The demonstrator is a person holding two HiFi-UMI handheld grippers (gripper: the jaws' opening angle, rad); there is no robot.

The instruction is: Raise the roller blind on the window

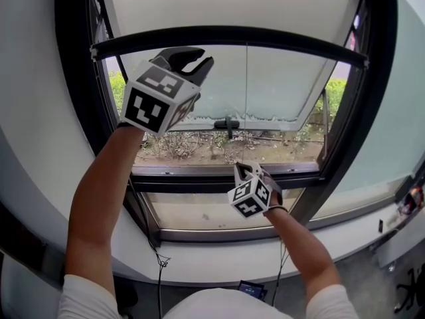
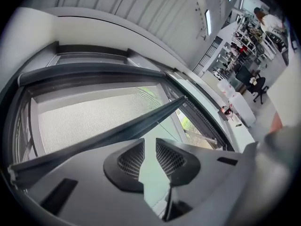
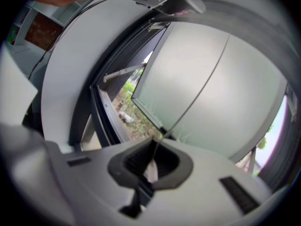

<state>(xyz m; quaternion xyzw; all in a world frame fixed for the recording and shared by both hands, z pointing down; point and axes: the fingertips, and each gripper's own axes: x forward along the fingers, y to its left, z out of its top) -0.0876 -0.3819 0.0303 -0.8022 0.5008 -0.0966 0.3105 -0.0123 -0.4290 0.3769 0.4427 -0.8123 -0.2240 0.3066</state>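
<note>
The roller blind (image 1: 226,5) is seen partly raised at the top of the window (image 1: 73,111), its pale mesh fabric ending in a dark bottom bar (image 1: 265,37) that spans the opening from side to side. A thin cord (image 1: 247,78) is stretched straight down from this bar in front of the frosted pane (image 1: 285,88). Its lower end is clamped in the right gripper (image 1: 247,169), whose jaws are pressed together on it, with a small white piece caught between them. This gripper is held low, in front of the dark lower frame rail. The left gripper (image 1: 192,58) is held high at the left, just below the bottom bar, with its tips pointed toward the pane. Its jaws are set a little apart, and nothing is held between them. Green plants (image 1: 199,145) and bare ground can be seen outside beneath the frosted pane. A white sill (image 1: 219,261) is seen under the window, and both bare forearms are stretched up from the lower edge of the head view.
</note>
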